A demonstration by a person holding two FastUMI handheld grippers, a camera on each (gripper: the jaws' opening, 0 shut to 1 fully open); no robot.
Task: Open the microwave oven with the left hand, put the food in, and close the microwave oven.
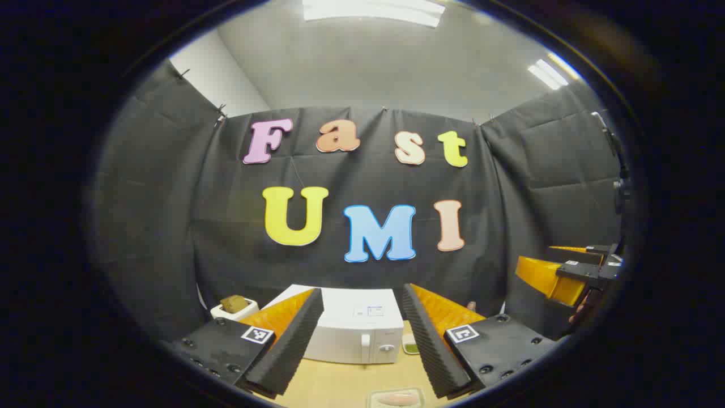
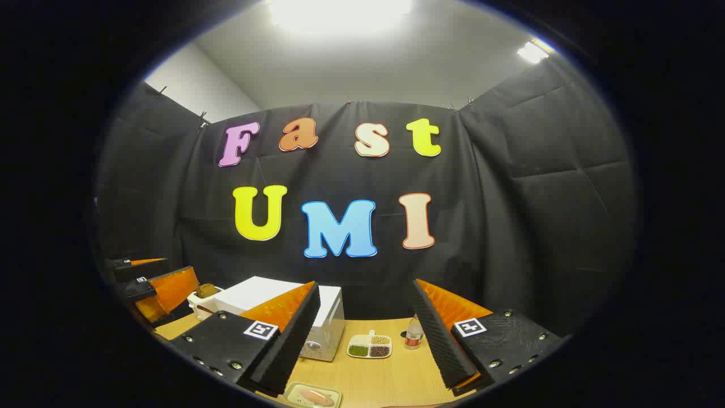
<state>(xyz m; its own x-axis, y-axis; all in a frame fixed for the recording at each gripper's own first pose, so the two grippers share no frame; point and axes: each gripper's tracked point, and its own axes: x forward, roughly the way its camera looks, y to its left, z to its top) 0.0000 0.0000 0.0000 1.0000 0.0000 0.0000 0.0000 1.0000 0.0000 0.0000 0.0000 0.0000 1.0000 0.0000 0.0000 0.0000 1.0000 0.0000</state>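
Still shut, the microwave (image 1: 355, 326) faces the open, empty left gripper (image 1: 362, 340), whose fingers could slip off its small handle (image 1: 365, 341).

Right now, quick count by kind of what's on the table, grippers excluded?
Microwave oven: 1, door closed
Tray with food, nearest the grippers: 1
Divided dish with three fillings: 1
Bottle: 1
White container with a brown item, beside the microwave oven: 1
Total: 5
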